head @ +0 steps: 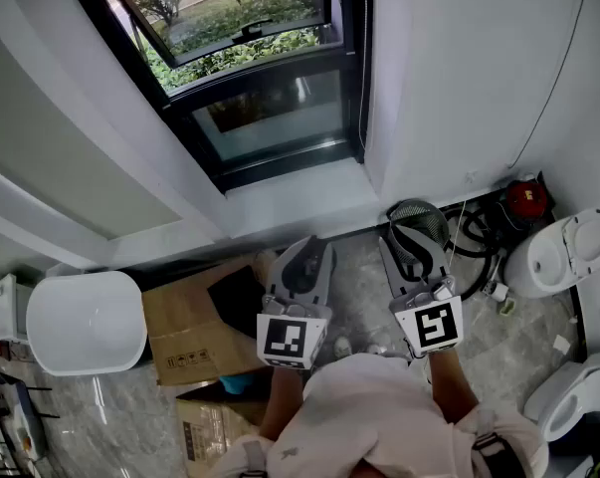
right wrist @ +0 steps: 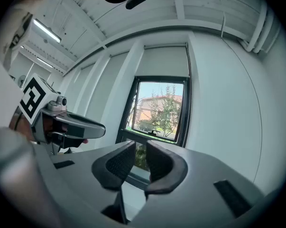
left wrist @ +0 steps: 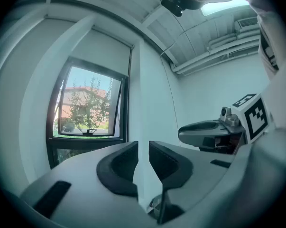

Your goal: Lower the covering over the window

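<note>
Head view: the left gripper (head: pixel 307 252) and right gripper (head: pixel 411 249) are held side by side over the floor (head: pixel 364 287), below the window sill (head: pixel 300 202). Each carries a cube with a black-and-white square marker. A cardboard box (head: pixel 185 332) near the floor's left edge bears small print, too small to read. A white tub (head: pixel 86 322) stands left of the box; a toilet (head: pixel 568 252) stands at the right edge. The window (head: pixel 265 78) has its upper pane swung outward.

Left gripper view: the left gripper (left wrist: pixel 143 151) has its 2 jaws a narrow gap apart, with only bare wall showing between them. The blind (left wrist: pixel 102 44) is rolled up, its lower edge level with the window's top frame, so the glass is uncovered. A thin cord (left wrist: pixel 171 109) hangs on the open wall right of the window.

Right gripper view: the right gripper (right wrist: pixel 141 148) also has its jaws slightly apart, gripping nothing; the window's lower frame shows through the gap. The blind's edge lies along the top of the frame, with plain wall on both sides.
</note>
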Action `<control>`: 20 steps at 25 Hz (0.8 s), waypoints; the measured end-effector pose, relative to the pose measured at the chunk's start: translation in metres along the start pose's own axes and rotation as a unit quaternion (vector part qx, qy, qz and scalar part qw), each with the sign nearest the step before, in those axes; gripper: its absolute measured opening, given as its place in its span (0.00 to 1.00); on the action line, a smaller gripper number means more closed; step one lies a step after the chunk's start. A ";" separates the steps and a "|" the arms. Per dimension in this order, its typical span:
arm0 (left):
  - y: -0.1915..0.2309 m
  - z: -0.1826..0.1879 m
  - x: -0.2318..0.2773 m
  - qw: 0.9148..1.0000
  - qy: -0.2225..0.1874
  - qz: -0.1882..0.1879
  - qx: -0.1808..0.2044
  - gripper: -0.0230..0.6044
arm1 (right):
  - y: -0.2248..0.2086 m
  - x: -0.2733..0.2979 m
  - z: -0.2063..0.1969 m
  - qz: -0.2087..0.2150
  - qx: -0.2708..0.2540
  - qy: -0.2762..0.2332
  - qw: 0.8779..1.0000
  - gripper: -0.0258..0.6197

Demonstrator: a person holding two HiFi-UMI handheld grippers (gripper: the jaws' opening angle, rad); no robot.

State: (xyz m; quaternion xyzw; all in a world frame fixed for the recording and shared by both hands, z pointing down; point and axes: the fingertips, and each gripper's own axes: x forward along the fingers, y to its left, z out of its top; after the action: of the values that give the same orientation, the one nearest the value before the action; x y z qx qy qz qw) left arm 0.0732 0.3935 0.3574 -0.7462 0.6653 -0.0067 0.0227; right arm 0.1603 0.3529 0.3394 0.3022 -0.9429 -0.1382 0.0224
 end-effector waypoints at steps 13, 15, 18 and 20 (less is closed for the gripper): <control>0.044 -0.013 0.035 1.000 0.008 -0.011 -0.004 0.16 | -0.004 0.053 -0.018 -0.020 0.015 0.010 1.000 0.17; 0.050 -0.014 0.045 1.000 0.009 -0.012 -0.003 0.16 | -0.010 0.063 -0.021 -0.019 0.016 0.011 1.000 0.18; 0.060 -0.016 0.060 1.000 0.009 -0.010 -0.001 0.16 | -0.018 0.080 -0.025 -0.017 0.015 0.008 1.000 0.18; 0.066 -0.017 0.074 1.000 0.008 -0.007 -0.005 0.16 | -0.026 0.092 -0.028 -0.016 0.017 0.005 1.000 0.18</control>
State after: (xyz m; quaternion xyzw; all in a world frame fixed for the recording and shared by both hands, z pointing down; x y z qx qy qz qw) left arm 0.0155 0.3116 0.3700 -0.7512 0.6599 -0.0096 0.0137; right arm 0.1035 0.2727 0.3557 0.3185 -0.9399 -0.1209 0.0200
